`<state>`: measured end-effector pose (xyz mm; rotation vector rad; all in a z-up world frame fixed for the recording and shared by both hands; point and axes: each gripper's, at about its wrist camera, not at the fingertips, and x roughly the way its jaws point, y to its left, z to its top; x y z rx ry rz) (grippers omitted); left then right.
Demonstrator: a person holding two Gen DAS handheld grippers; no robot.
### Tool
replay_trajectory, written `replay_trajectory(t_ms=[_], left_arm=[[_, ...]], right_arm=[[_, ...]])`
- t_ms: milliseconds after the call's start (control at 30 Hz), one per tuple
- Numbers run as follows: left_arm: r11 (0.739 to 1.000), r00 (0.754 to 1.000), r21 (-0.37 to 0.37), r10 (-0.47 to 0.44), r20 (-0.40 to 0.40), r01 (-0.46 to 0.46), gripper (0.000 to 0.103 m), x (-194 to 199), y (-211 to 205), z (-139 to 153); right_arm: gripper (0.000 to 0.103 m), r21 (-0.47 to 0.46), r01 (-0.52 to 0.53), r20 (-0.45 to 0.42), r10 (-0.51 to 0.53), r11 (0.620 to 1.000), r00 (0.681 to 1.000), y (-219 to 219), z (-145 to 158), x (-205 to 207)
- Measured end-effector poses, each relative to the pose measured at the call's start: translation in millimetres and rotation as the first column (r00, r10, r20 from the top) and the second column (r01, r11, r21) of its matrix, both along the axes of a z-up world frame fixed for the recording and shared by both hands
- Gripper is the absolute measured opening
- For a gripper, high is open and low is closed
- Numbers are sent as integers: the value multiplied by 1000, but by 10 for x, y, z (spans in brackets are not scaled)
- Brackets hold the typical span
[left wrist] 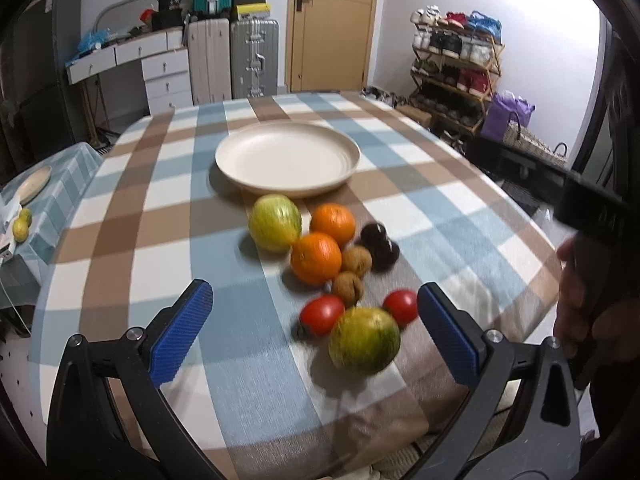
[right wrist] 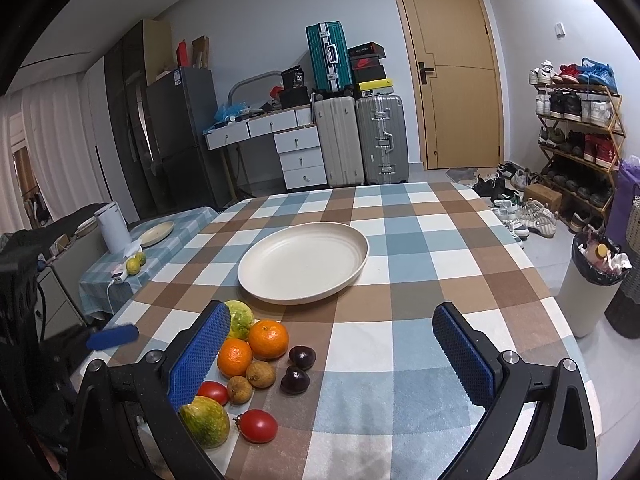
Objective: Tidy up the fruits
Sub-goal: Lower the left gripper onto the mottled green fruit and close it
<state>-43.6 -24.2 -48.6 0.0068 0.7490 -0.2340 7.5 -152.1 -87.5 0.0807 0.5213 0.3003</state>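
Checked tablecloth [right wrist: 400, 240]: blue, brown and white squares. Round shallow plate [right wrist: 303, 263]: plain cream, no pattern. Two round oranges [left wrist: 333, 223] [left wrist: 315, 258]: solid bright orange. Nearer mottled round fruit [left wrist: 364, 340]: green-yellow with an orange patch, streaky. Farther mottled round fruit [left wrist: 275, 222]: yellow-green, faint reddish stripes. Two small tomatoes [left wrist: 322, 314] [left wrist: 401, 306]: glossy red. Two small rough-skinned round fruits [left wrist: 356, 260] [left wrist: 347, 288]: tan-brown. Two dark plum-like fruits [right wrist: 302, 357] [right wrist: 295, 380]: near black, purple tint. Left gripper [left wrist: 314, 332]: black frame, pads [left wrist: 182, 332] blue, ribbed. Right gripper [right wrist: 332, 356]: same black, pads [right wrist: 200, 354] blue with a dotted grid texture.
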Motion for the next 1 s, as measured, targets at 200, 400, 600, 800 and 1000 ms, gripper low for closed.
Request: replay_trajectory(t_ms=[200, 400, 600, 800, 1000], left_arm=[[999, 998, -19, -30, -52, 29, 98, 19, 7, -112], [996, 991, -56, -71, -117, 65, 81, 38, -14, -224], [990, 981, -100, -116, -157, 101, 57, 70, -20, -283], [980, 972, -145, -158, -175, 134, 43, 69, -43, -317], [975, 970, -176, -169, -173, 138, 42, 41, -22, -310]], right_arm=[[103, -4, 0, -1, 0, 1000, 1000, 4, -1, -10], [103, -7, -1, -9, 0, 1000, 1000, -4, -12, -31], [103, -6, 2, -15, -2, 1000, 1000, -22, -29, -32], [103, -9, 2, -16, -2, 1000, 1000, -30, -36, -23], [103, -13, -7, -27, 7, 1000, 1000, -31, -79, -20]])
